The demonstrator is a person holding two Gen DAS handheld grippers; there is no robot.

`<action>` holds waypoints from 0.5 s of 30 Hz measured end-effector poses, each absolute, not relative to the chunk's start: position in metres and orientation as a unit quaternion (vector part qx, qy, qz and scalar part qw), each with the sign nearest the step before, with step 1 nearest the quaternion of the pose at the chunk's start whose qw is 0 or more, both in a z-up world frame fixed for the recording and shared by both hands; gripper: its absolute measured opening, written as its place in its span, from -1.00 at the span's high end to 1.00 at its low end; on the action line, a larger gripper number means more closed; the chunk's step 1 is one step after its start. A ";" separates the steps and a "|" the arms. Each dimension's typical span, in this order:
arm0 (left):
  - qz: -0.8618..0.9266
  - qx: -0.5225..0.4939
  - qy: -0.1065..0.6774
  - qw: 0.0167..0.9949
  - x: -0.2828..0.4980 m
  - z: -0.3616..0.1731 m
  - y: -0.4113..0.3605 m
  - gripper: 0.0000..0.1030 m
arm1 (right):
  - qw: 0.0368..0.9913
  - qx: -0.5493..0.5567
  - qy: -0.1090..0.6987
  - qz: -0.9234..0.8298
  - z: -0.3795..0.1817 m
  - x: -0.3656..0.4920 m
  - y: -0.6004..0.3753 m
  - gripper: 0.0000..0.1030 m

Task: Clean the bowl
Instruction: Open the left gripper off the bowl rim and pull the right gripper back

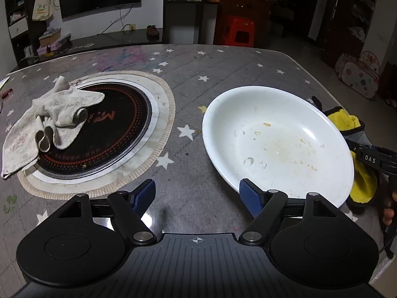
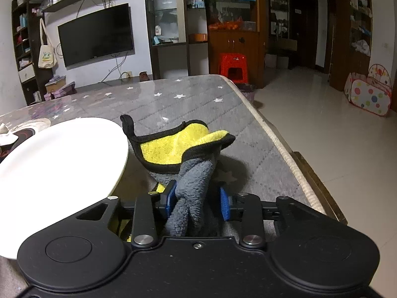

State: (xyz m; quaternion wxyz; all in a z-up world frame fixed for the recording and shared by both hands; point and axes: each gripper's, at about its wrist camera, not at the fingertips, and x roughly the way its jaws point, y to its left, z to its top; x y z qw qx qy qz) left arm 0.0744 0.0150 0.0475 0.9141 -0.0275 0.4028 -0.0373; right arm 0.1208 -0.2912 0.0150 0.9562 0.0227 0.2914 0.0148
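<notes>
The table (image 1: 198, 79), covered in grey star-print cloth under a glossy sheet, carries a round black cooktop (image 1: 99, 134) on a beige mat, a crumpled grey rag (image 1: 49, 121) draped over its left edge. The white bowl (image 1: 275, 144) (smeared with dried food spots) sits to the right. Just beside its far rim lies the yellow-and-grey cloth (image 2: 183, 149). The left gripper (image 1: 198, 196) hovers spread wide and empty before the bowl; the right gripper (image 2: 198, 200) stands partly apart, grey cloth between its pads
</notes>
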 end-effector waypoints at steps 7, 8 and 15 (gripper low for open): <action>-0.031 -0.033 0.403 0.914 0.072 0.046 0.016 -0.54 | 0.955 0.025 0.294 0.015 0.016 0.122 -0.290 0.06; -0.030 -0.034 0.404 0.914 0.071 0.046 0.016 -0.55 | 0.955 0.025 0.294 0.015 0.017 0.122 -0.290 0.04; -0.028 -0.040 0.413 0.910 0.068 0.040 0.019 -0.55 | 0.955 0.026 0.297 0.012 0.002 0.118 -0.301 -0.25</action>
